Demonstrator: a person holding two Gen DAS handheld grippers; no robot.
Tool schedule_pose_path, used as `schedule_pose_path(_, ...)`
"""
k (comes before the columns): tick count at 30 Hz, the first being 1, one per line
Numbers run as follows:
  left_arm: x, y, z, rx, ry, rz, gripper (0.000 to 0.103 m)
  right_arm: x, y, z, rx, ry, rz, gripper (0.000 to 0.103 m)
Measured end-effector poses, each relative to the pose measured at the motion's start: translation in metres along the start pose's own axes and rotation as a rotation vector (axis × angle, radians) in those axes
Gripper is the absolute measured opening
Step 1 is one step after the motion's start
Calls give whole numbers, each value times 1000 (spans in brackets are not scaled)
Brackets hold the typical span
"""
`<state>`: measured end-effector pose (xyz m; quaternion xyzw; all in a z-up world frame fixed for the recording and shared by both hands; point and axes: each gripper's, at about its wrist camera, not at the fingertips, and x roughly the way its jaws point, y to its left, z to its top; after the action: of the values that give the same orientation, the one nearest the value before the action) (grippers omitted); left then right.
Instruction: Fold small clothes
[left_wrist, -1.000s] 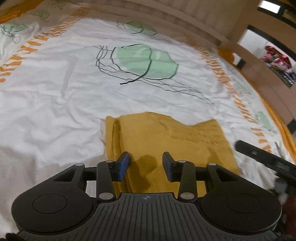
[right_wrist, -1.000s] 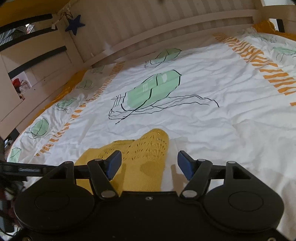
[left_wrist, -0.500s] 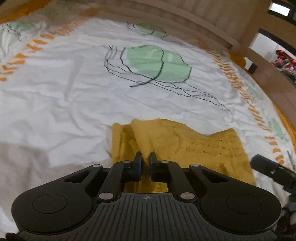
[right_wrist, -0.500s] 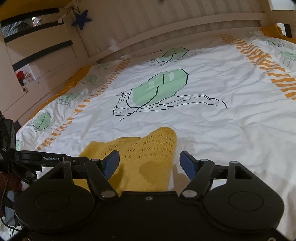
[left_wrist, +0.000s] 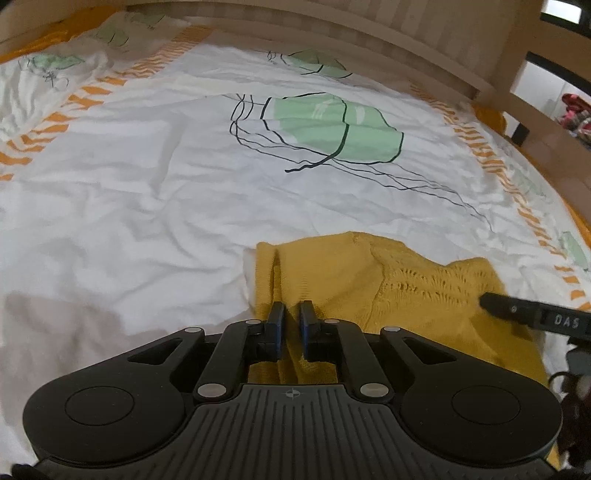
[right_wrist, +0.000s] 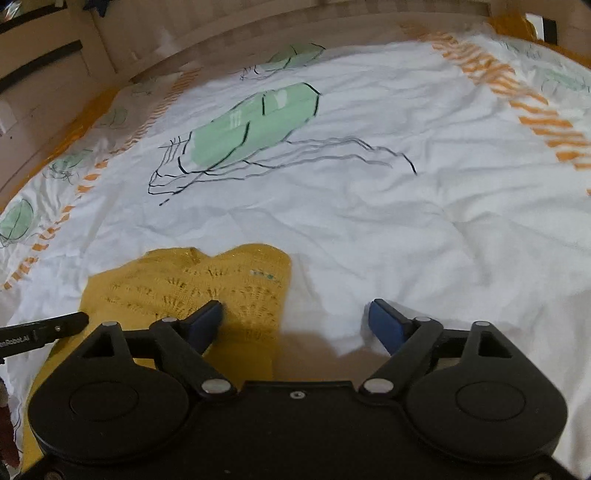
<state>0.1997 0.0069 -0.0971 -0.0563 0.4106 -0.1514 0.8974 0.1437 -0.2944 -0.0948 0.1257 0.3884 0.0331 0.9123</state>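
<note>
Yellow knit garment (left_wrist: 406, 291): rumpled, openwork | left tool (left_wrist: 290, 317): clamped on its fold | right tool (right_wrist: 295, 317): opening, unclamped

The knitted garment (left_wrist: 388, 295) lies on the bed cover (left_wrist: 147, 206), at the near edge. The left claw (left_wrist: 290, 325) sits at its six o'clock, over its left edge; the right claw (right_wrist: 295, 325) straddles its three o'clock edge. The bed rail (left_wrist: 369, 40) runs behind, at twelve o'clock.
</note>
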Motion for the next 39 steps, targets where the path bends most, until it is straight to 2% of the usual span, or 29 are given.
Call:
schedule_pose_path(5,0,2,0,-10,3,-9,12,-11,3,2,19,-52,34,87)
schedule_pose_path(9,1,4,0,-18,3,22,32,-2,17,17,-23,-44,37,88)
schedule_pose_path(12,2,12,-1,-66,6,2,35,22,30,17,-98,37,-14,88)
schedule_pose_path(13,2,15,-2,-78,6,-5,36,31,33,15,-114,55,-28,92)
schedule_pose_path(14,2,16,-2,-84,5,-7,37,37,33,13,-119,53,-34,98)
schedule_pose_path(16,2,16,-3,-82,2,-9,37,42,33,13,-122,51,-41,101)
schedule_pose_path(25,2,16,-5,-67,-14,-10,39,36,25,8,-105,8,-10,102)
schedule_pose_path(31,-16,7,-1,-12,-38,25,39,12,15,7,-51,-42,3,102)
schedule_pose_path(35,-46,-8,-7,65,-110,61,39,-17,11,3,-22,-95,8,102)
schedule_pose_path(39,-78,-21,-16,94,-175,83,39,-53,16,-2,-16,-162,30,102)
